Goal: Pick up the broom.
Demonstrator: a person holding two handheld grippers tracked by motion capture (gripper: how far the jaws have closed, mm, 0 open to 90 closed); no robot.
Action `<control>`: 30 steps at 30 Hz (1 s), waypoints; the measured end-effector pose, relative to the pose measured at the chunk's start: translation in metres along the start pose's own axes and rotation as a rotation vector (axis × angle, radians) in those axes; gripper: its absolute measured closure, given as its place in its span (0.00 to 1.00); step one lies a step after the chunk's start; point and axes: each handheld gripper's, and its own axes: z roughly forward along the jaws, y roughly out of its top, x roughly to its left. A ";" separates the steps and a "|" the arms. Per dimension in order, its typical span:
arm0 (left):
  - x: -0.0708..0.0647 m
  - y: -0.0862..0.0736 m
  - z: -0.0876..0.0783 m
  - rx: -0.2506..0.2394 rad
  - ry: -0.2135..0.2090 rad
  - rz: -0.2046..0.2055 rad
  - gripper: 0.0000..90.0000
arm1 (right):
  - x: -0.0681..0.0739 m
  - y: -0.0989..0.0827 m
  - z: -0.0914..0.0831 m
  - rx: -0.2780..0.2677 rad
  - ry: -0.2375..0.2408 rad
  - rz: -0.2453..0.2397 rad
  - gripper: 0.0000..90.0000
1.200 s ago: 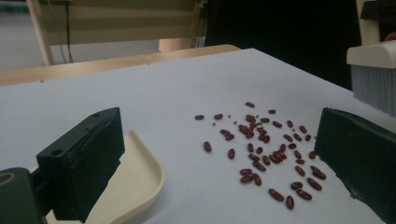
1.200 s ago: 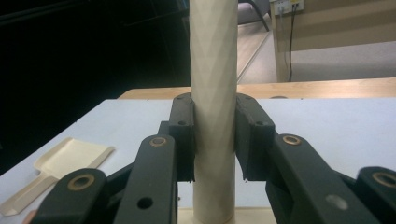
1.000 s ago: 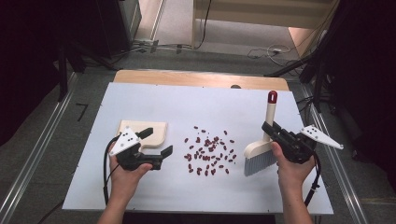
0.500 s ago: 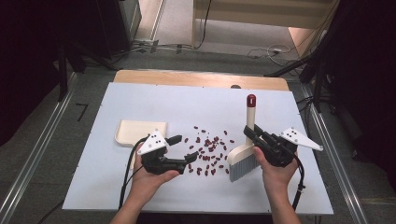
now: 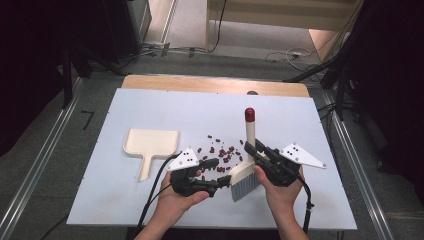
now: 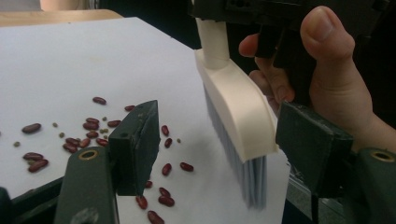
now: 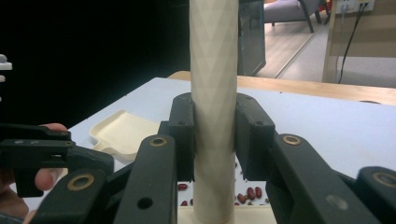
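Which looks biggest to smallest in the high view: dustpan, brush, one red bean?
1. Brush, a bit longer than the dustpan, though raised nearer the camera, so unsure.
2. Dustpan.
3. Red bean, by far smallest.

**Both hands low and close together**

The left gripper (image 5: 222, 174) points right, its jaws apart (they have just been closing). The right gripper (image 5: 251, 150) lies just beside it, jaws clamped, pointing up-left. Both forearms enter from the bottom edge.

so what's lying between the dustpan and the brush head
Scattered red beans lie on the table between the dustpan and the brush, seen in the high view.
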 end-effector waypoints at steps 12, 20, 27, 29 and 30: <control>-0.014 -0.004 0.018 0.039 -0.002 -0.039 0.47 | 0.026 -0.005 0.006 0.003 0.029 -0.032 0.77; -0.014 -0.005 0.019 0.046 0.018 -0.073 0.65 | 0.035 -0.008 0.008 -0.002 0.044 -0.025 0.77; -0.013 -0.006 0.016 0.066 0.079 -0.065 0.75 | 0.040 -0.009 0.007 -0.014 0.016 -0.044 0.77; -0.011 -0.006 0.014 0.068 0.092 -0.054 0.75 | 0.040 -0.009 0.009 -0.003 0.019 -0.037 0.76; -0.010 -0.006 0.013 0.067 0.097 -0.047 0.76 | 0.040 -0.008 0.010 0.003 0.028 -0.038 0.76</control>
